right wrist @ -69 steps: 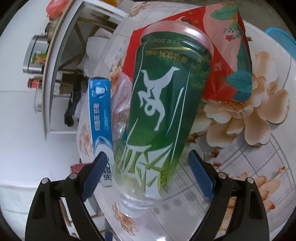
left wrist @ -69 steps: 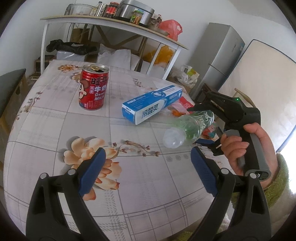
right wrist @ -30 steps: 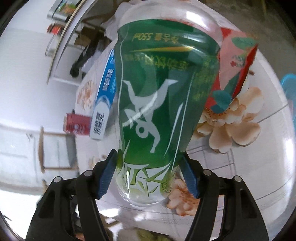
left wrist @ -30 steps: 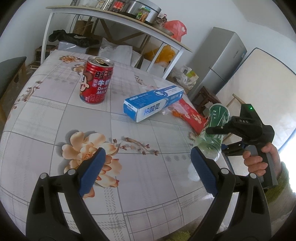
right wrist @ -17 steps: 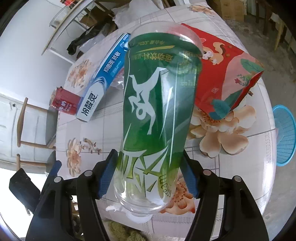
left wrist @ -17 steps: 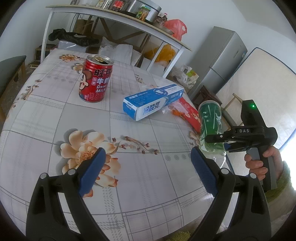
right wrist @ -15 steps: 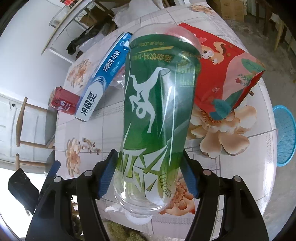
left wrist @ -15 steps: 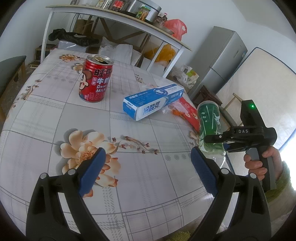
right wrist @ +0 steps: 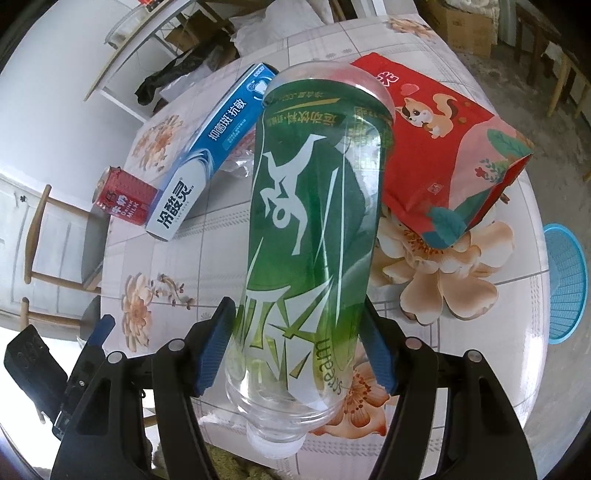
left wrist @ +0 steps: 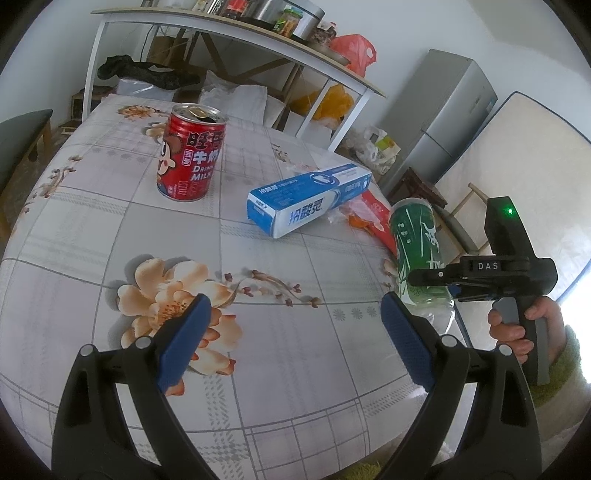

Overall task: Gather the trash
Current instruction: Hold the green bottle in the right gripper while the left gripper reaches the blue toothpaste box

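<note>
My right gripper (right wrist: 299,350) is shut on a clear plastic bottle with a green label (right wrist: 314,221), held cap-down above the table's right edge; from the left wrist view the same bottle (left wrist: 417,251) hangs in the right gripper (left wrist: 436,284) beside a hand. My left gripper (left wrist: 291,343) stands open over the flowered tablecloth (left wrist: 110,229), nothing between its blue pads. On the table lie a red milk can (left wrist: 192,155), a blue toothpaste box (left wrist: 306,203) and a red snack bag (right wrist: 443,147).
A blue basket (right wrist: 565,288) sits on the floor right of the table. Behind the table stand a white shelf table (left wrist: 229,33) with pots and jars, a grey fridge (left wrist: 443,114) and a mattress (left wrist: 524,162). Wooden chairs (right wrist: 40,236) stand on the far side.
The right gripper closed on the bottle, lifted it off the table and rolled it to hang cap-down. The left gripper has stayed put and open.
</note>
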A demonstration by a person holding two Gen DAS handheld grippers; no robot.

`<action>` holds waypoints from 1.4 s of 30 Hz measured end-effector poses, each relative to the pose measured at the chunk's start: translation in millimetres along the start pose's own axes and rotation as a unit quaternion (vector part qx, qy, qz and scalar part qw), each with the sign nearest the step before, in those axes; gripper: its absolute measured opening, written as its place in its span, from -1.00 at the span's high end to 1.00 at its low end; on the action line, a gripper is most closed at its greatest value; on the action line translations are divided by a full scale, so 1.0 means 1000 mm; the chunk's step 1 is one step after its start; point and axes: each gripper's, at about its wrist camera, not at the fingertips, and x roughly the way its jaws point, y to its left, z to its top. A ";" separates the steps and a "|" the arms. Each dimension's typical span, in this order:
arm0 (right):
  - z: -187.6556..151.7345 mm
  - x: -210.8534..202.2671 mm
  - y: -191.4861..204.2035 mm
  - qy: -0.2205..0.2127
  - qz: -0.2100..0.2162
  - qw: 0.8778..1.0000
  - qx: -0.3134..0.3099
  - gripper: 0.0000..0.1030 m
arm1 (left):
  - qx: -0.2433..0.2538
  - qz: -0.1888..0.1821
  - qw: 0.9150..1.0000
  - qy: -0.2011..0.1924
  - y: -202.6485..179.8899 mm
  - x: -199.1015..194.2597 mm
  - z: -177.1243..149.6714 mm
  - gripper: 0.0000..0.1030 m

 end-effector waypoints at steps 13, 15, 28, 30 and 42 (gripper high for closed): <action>0.000 0.006 -0.008 0.000 0.027 1.000 0.006 -0.25 | 0.062 0.035 0.997 -0.030 -0.011 -0.006 0.015 -0.73; -0.001 0.006 -0.010 0.002 0.033 0.999 0.005 -0.25 | 0.076 0.038 0.996 -0.024 -0.014 -0.002 0.023 -0.73; -0.001 0.006 -0.025 0.005 0.074 0.997 -0.014 -0.25 | 0.197 0.021 0.980 0.031 -0.042 0.084 0.087 -0.73; -0.001 0.005 -0.027 0.005 0.080 0.997 -0.016 -0.25 | 0.212 0.035 0.975 0.054 -0.046 0.104 0.097 -0.73; -0.005 0.001 -0.041 0.000 0.101 0.995 -0.015 -0.25 | 0.242 0.056 0.953 0.175 -0.060 0.193 0.128 -0.70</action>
